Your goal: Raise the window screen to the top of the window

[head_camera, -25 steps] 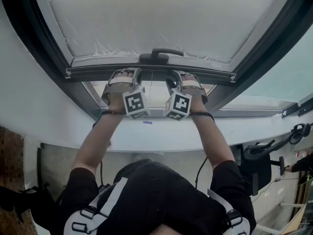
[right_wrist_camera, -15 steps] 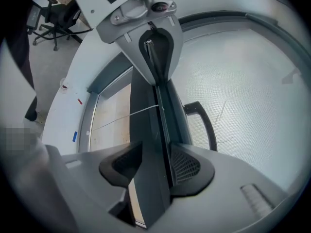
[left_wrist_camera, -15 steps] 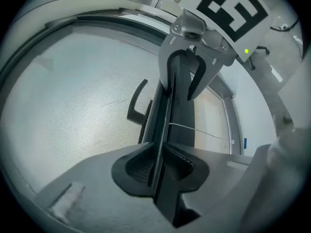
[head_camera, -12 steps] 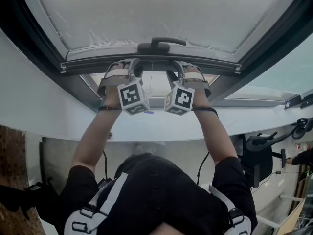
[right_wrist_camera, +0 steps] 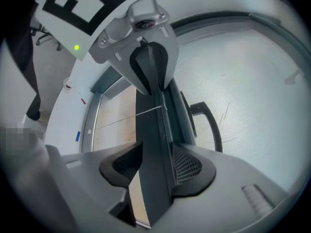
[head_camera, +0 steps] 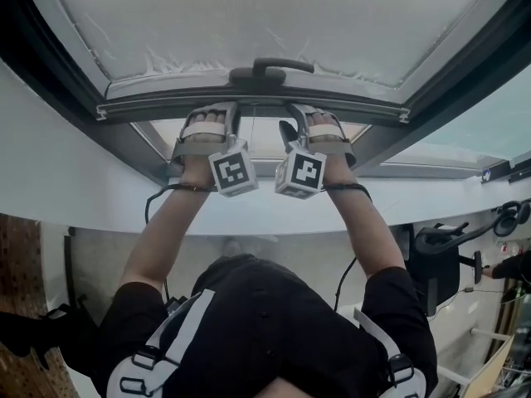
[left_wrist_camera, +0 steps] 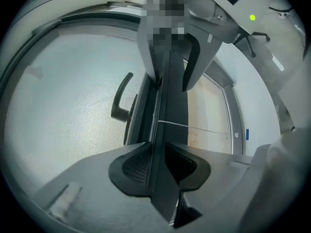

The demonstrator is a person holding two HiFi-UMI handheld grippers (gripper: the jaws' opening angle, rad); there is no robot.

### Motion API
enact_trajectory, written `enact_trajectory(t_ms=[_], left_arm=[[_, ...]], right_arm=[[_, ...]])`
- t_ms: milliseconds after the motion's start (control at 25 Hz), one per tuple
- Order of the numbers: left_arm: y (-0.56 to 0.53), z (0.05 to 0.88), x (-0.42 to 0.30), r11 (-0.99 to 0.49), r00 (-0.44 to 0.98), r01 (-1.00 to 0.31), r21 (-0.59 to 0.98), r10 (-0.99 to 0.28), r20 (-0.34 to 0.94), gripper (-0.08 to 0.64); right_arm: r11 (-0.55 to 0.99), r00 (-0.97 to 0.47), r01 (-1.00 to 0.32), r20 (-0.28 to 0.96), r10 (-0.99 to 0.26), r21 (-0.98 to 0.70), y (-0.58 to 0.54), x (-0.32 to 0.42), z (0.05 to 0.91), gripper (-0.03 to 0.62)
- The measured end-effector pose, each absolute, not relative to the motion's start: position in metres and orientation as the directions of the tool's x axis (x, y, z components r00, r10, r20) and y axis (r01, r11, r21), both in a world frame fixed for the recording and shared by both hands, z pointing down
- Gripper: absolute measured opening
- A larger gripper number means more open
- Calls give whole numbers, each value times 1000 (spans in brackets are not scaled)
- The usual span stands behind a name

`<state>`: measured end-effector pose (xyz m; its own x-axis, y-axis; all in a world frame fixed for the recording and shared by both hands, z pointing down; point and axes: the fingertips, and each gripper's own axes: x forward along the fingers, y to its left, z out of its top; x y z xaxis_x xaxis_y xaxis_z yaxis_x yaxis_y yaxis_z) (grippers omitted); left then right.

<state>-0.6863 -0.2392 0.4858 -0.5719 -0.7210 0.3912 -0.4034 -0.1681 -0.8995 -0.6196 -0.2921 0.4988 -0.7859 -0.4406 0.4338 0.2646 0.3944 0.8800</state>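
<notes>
left gripper [left_wrist_camera: 156,154]: jaws have just been closing. the bottom bar [right_wrist_camera: 151,130] of the window screen [head_camera: 265,15] runs between them, and both pads [left_wrist_camera: 132,168] look pressed against it.
right gripper [right_wrist_camera: 155,154]: just beside the left one. jaws have just been opening, yet the same bar fills the gap and they appear to bear on both its faces.
bottom bar: lies across both sets of jaws, low in the window, with only a narrow uncovered strip of pane [head_camera: 265,143] beneath it.
handle [head_camera: 270,69]: on the screen side of the bar, between the two grippers, untouched.
window screen: spread over nearly the whole opening above the bar.
window frame [head_camera: 54,73]: dark, its top out of view.
progress: judged barely begun. the grip looks set, and nearly the whole lift to the top remains.
</notes>
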Motion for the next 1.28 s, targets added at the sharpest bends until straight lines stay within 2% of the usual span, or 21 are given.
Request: enact_trajectory(t_ms=[120, 200, 360, 520, 680, 800, 1040, 1160, 1280], left_arm=[[-238, 483, -688, -161, -551, -466, -870, -716, 428, 77], [-240, 480, -690, -181, -548, -458, -870, -713, 437, 80], [-237, 464, -691, -211, -527, -474, -855, -710, 468, 83], [-242, 415, -691, -119, -523, -448, -886, -769, 368, 72], [-243, 386, -693, -94, -543, -396, -914, -778, 315, 46], [-242, 368, -693, -60, -552, -356, -932, -792, 262, 36], [-248, 329, -691, -40, -516, -333, -942, -828, 218, 26], [-249, 314, -690, -16, -501, -317, -948, -846, 181, 26], [-248, 295, -696, 2, -521, -297, -955, -838, 160, 28]], right_arm=[[415, -805, 238, 417, -421, 878, -295, -622, 496, 176], [416, -803, 235, 416, -427, 879, -296, -622, 492, 158], [402, -818, 202, 379, -432, 893, -296, -620, 474, 198], [409, -856, 128, 309, -414, 903, -299, -625, 435, 201], [379, -880, 62, 230, -415, 923, -300, -627, 406, 187], [357, -894, -1, 159, -418, 934, -300, -626, 388, 206], [393, -911, -73, 99, -401, 917, -299, -629, 353, 213], [425, -922, -128, 51, -383, 896, -294, -618, 341, 181], [496, -935, -135, 55, -351, 858, -291, -613, 346, 178]])
